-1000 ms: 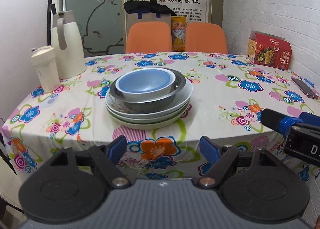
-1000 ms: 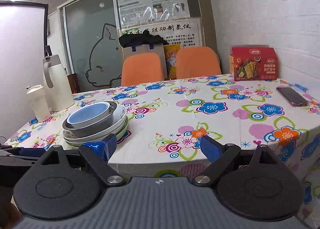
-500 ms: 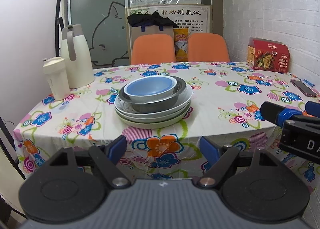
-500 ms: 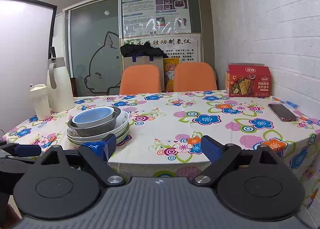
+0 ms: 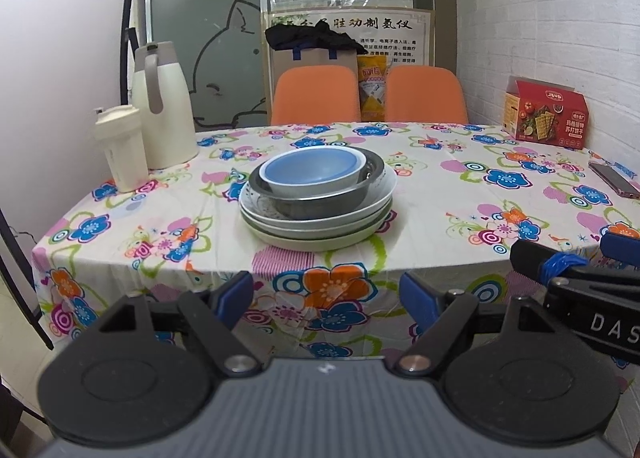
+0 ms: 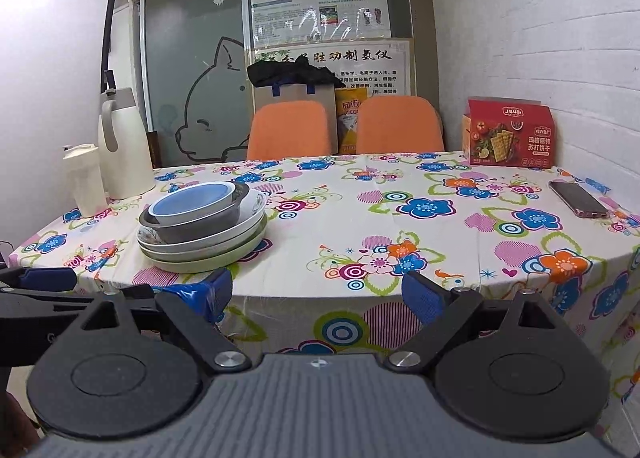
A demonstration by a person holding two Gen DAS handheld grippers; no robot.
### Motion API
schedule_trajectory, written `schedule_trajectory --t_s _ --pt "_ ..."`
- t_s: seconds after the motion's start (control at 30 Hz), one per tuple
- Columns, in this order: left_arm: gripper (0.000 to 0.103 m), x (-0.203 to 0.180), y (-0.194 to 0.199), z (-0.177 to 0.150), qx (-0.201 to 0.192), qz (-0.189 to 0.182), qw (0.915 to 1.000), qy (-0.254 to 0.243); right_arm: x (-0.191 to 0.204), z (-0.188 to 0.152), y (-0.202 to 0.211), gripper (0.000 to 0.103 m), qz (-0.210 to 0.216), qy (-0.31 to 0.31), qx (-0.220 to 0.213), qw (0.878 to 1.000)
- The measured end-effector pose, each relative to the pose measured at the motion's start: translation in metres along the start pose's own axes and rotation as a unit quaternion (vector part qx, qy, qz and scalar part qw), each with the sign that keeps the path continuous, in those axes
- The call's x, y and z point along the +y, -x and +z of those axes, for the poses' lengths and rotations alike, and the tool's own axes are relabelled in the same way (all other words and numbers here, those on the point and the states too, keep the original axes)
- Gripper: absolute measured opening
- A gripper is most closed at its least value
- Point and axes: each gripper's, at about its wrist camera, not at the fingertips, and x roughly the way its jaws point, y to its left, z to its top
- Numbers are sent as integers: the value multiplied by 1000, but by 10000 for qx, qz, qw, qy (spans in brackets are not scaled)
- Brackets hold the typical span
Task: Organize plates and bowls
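Blue bowl [image 5: 310, 172] nested in steel bowl [image 5: 320, 202] atop stacked plates [image 5: 316, 232], worktop [image 5: 440, 194] centre-left. Left claw [image 5: 326, 294] fingers apart, empty, short of worktop edge, stack straight ahead. Right claw [image 6: 320, 292] apart, empty, stack ahead-left.

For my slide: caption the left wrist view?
Open left gripper faces blue bowl nested in steel bowl atop stacked plates.
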Motion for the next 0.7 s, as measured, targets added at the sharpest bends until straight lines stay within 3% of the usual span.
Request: schedule_trajectory --t_s 0.43,0.7 --pt "82 -1 1 0 -2 76 9999 -66 0 -1 -1 79 33 -48 31 10000" --pt "82 6 8 2 -311 49 9995 37 3 -2 -2 79 75 -17 70 9999"
